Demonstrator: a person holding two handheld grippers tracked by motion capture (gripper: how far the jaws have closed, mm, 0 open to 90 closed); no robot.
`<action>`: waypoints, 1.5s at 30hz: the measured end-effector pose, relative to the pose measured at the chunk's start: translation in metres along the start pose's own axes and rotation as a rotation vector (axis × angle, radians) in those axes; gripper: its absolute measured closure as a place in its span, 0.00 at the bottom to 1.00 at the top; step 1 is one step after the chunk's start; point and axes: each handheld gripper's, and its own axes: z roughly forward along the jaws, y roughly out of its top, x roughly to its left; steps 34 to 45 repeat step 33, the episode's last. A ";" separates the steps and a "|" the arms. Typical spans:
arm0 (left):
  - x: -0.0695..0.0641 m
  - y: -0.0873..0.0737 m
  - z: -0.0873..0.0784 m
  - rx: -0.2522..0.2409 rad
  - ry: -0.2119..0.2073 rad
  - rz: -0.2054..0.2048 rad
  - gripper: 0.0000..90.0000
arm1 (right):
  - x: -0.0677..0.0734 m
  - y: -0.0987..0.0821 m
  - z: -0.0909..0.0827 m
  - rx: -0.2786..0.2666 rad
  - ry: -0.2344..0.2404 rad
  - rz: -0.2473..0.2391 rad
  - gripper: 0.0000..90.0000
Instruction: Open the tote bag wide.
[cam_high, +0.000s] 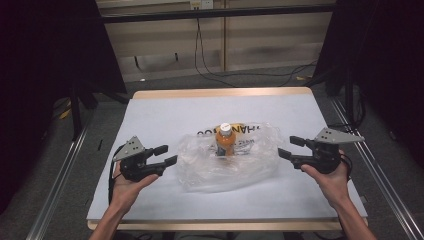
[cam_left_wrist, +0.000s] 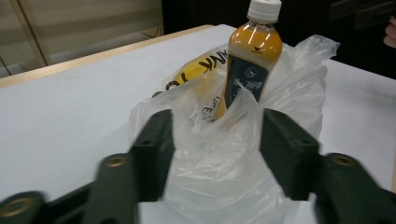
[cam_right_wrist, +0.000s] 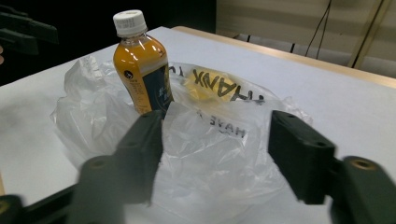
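While apart, open grippers (cam_high: 169, 154) (cam_high: 287, 146) flanking bagged bottle (cam_high: 225, 138)

Lab recording bay, black curtains (cam_high: 45, 75), floor cables (cam_high: 215, 75)

The bag (cam_high: 227, 162) is thin, clear plastic film, crinkled and glossy, and the bottle (cam_high: 225, 140) standing in it is smooth, shiny clear plastic with a matt white ribbed cap (cam_left_wrist: 264, 9) and a dark printed label. Under the bag, the table (cam_high: 165, 112) has a smooth, matt white sheet over a pale wooden edge. On either side of the bag, the left gripper (cam_high: 168, 155) and right gripper (cam_high: 291, 147) have matt black plastic jaws with brass-coloured metal fittings.
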 end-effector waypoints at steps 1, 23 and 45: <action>0.000 -0.001 0.000 -0.008 -0.005 -0.006 0.36 | 0.001 -0.001 -0.001 -0.004 0.002 0.009 0.28; -0.018 -0.055 -0.028 0.012 0.045 -0.047 0.04 | 0.019 -0.053 -0.037 -0.046 -0.087 0.070 0.03; -0.016 -0.066 -0.038 -0.003 0.097 -0.070 0.03 | 0.010 -0.067 -0.046 -0.047 -0.114 0.120 0.04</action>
